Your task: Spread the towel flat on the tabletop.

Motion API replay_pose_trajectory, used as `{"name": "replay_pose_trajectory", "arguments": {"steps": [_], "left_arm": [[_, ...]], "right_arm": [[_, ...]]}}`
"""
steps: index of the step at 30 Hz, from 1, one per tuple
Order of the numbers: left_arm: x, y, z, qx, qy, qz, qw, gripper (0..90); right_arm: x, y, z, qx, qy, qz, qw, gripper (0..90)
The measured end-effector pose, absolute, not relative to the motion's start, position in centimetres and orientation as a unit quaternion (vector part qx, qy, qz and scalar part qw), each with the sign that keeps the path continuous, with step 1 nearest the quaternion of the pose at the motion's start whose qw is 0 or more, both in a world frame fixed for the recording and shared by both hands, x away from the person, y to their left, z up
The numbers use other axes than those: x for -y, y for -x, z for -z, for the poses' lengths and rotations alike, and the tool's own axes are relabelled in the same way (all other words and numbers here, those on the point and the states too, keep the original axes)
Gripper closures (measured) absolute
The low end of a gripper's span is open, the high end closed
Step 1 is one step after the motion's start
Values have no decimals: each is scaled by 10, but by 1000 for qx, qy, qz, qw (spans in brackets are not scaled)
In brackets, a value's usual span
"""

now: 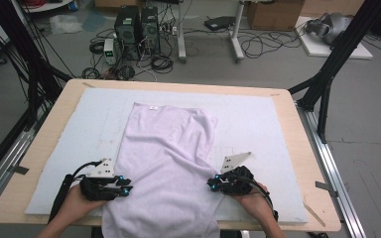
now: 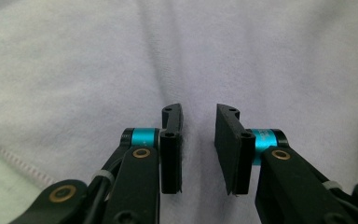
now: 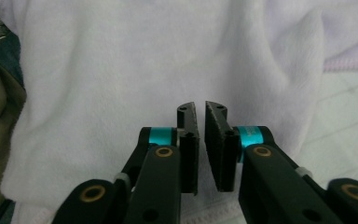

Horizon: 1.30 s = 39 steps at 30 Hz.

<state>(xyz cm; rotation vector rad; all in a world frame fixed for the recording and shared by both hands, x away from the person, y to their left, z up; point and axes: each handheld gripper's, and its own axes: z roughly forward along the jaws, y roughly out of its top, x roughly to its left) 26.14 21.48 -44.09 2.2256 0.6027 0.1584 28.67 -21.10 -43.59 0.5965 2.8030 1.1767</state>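
Towel [image 1: 166, 163] hangs over the desk's [image 1: 297, 124] near edge and runs up the white mat [image 1: 69, 148] toward the far edge, rumpled. I judge I'm at the grasping step, one hold at each side near that edge; next I need cloth gathered between the pads before lifting. Left tongs [image 1: 127, 190] stand at the towel's left hem, jaws part open, nothing pinched. Right tongs [image 1: 211, 183] at its right hem are nearly closed, a slit left, holding nothing.
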Motion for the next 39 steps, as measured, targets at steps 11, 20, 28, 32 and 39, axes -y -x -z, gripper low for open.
{"name": "replay_pose_trajectory", "arguments": {"steps": [11, 20, 28, 32, 39], "left_arm": [[-216, -262, 441, -234, -881, -77, 404, 693], [-217, -264, 443, -236, -879, -82, 406, 678], [-217, -265, 444, -238, -877, -80, 410, 676], [-218, -265, 444, -238, -876, -78, 411, 677], [-218, -265, 443, -244, -875, -85, 409, 632]], "right_arm": [[203, -350, 405, -880, -228, -408, 87, 726], [202, -398, 432, -868, -302, -381, 105, 651], [203, -406, 440, -873, -306, -369, 90, 864], [216, -410, 426, -871, -322, -350, 125, 868], [239, -414, 402, -847, -350, -373, 146, 797]]}}
